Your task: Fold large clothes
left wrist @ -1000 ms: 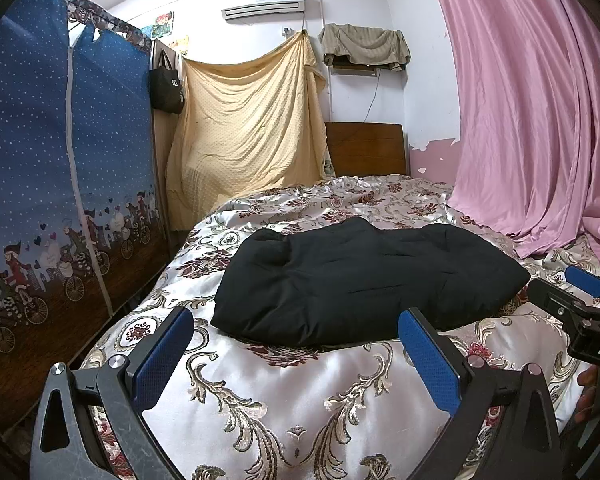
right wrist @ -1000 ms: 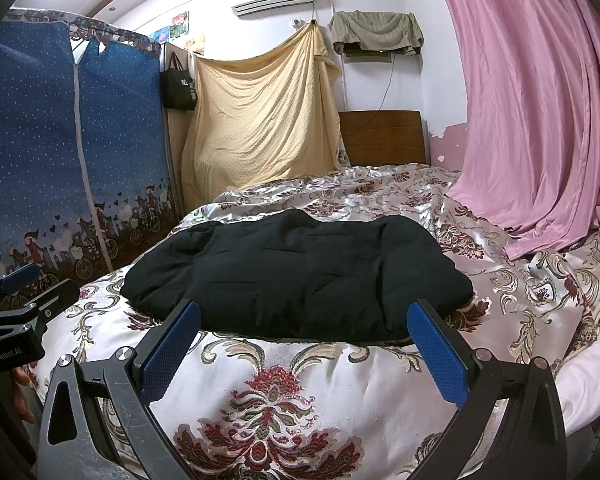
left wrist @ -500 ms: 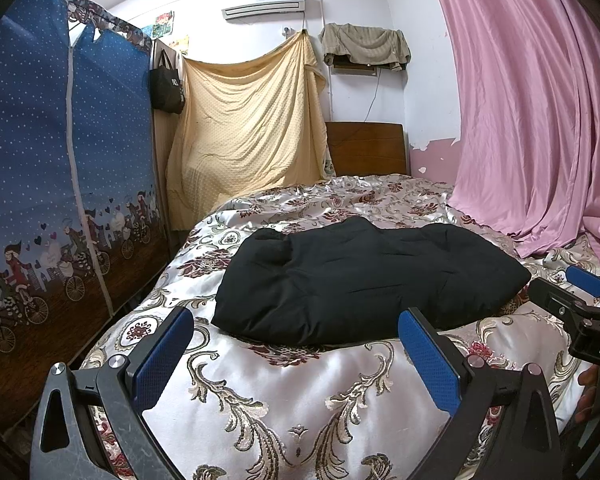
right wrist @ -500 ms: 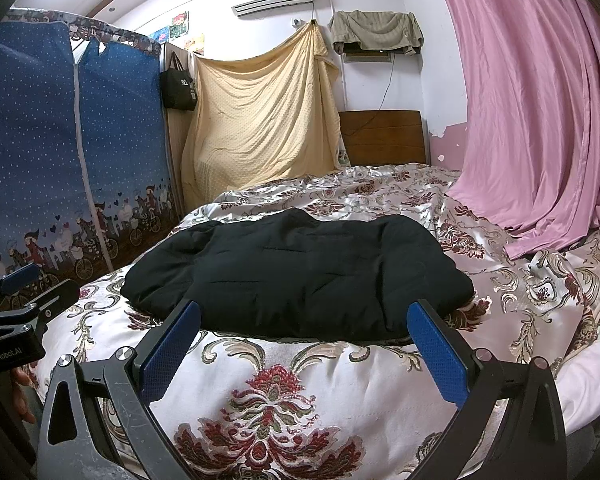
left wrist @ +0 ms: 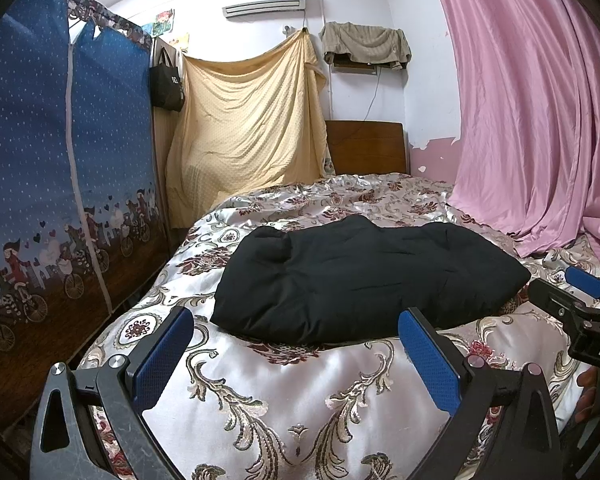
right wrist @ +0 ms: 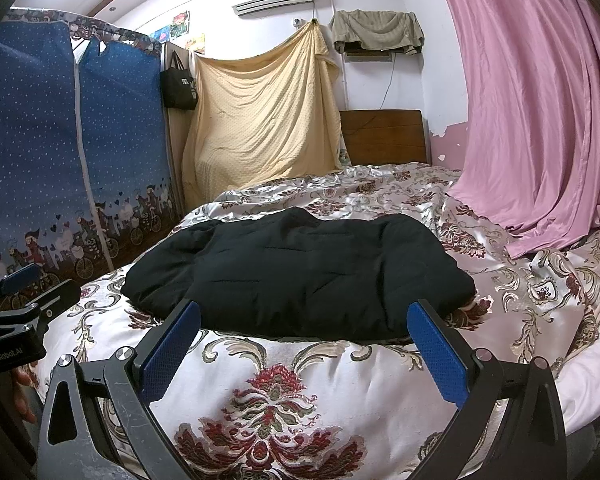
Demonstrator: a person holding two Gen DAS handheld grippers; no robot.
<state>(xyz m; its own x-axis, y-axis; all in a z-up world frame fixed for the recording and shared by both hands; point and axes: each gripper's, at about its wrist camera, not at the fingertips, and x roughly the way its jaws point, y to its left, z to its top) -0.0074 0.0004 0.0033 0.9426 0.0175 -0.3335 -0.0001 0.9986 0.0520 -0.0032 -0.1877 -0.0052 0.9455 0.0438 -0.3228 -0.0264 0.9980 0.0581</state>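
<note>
A black padded garment (left wrist: 364, 276) (right wrist: 300, 276), bulky and quilted, lies in a folded heap on the middle of a bed covered by a shiny cream bedspread with dark red floral and gold scroll patterns (left wrist: 284, 392) (right wrist: 284, 392); its near edge sits just beyond both sets of fingers, touching neither. The left gripper (left wrist: 296, 354) — black frame, blue textured pads (left wrist: 162, 354) — hovers over the near end of the bed with its jaws spread wide and nothing between them; the right gripper (right wrist: 304, 350) is likewise spread wide and empty, its blue pads (right wrist: 436, 354) framing the garment's front edge from a low angle. Each gripper shows at the edge of the other's view, held side by side. To the left of the bed stands a blue fabric wardrobe printed with cyclists (left wrist: 60, 184) (right wrist: 60, 168); a pale yellow sheet (left wrist: 248, 128) (right wrist: 260, 120) hangs behind the bed beside a brown wooden headboard (left wrist: 366, 146) (right wrist: 384, 136); a pink satin curtain (left wrist: 532, 112) (right wrist: 540, 104) drapes down on the right — its hem resting on the bedspread.
</note>
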